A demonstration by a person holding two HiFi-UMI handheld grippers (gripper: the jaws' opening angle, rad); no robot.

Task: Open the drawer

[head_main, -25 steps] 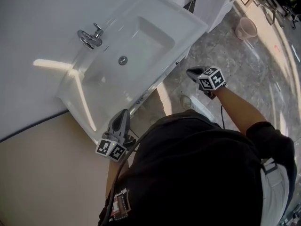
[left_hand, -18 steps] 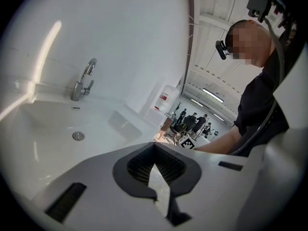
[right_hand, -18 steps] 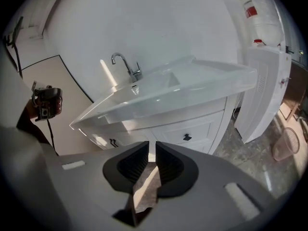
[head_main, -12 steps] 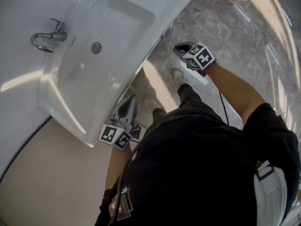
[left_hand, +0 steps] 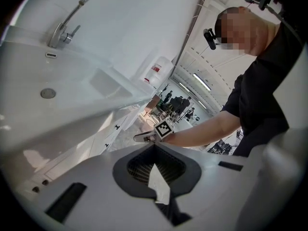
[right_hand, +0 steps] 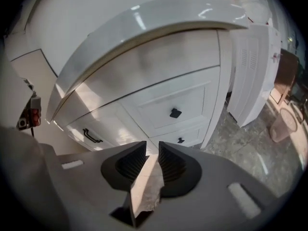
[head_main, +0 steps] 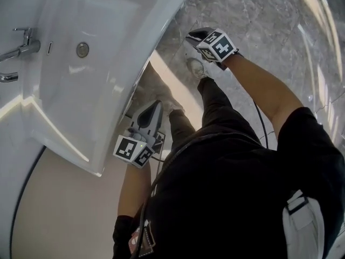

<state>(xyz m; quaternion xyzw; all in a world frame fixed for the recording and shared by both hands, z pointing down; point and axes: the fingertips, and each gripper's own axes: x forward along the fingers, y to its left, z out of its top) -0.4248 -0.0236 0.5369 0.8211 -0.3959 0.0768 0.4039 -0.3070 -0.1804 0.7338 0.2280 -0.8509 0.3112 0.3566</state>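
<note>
Below the sink (right_hand: 144,20) stands a white cabinet whose drawers are all closed. One drawer front (right_hand: 166,102) bears a square black knob (right_hand: 175,113); a lower one has a smaller knob (right_hand: 180,140), and a side drawer has a black bar handle (right_hand: 91,136). My right gripper (right_hand: 152,146) points down at these fronts, well short of them, its jaws opening with a narrow gap and nothing between them. In the head view the right gripper (head_main: 193,35) hangs over the floor. My left gripper (head_main: 154,106) sits by the sink's front edge, shut and empty, also seen as the left gripper (left_hand: 154,146).
The basin (head_main: 81,85) with its drain and faucet (head_main: 16,50) fills the head view's upper left. A tall white cabinet (right_hand: 252,66) and a pink bin (right_hand: 281,124) stand to the right on the stone floor (head_main: 259,31). The person's shoe (head_main: 197,68) is near the cabinet.
Both grippers have sunk from sink height to in front of the cabinet. The head camera has leaned over, so the basin slid toward the upper left.
</note>
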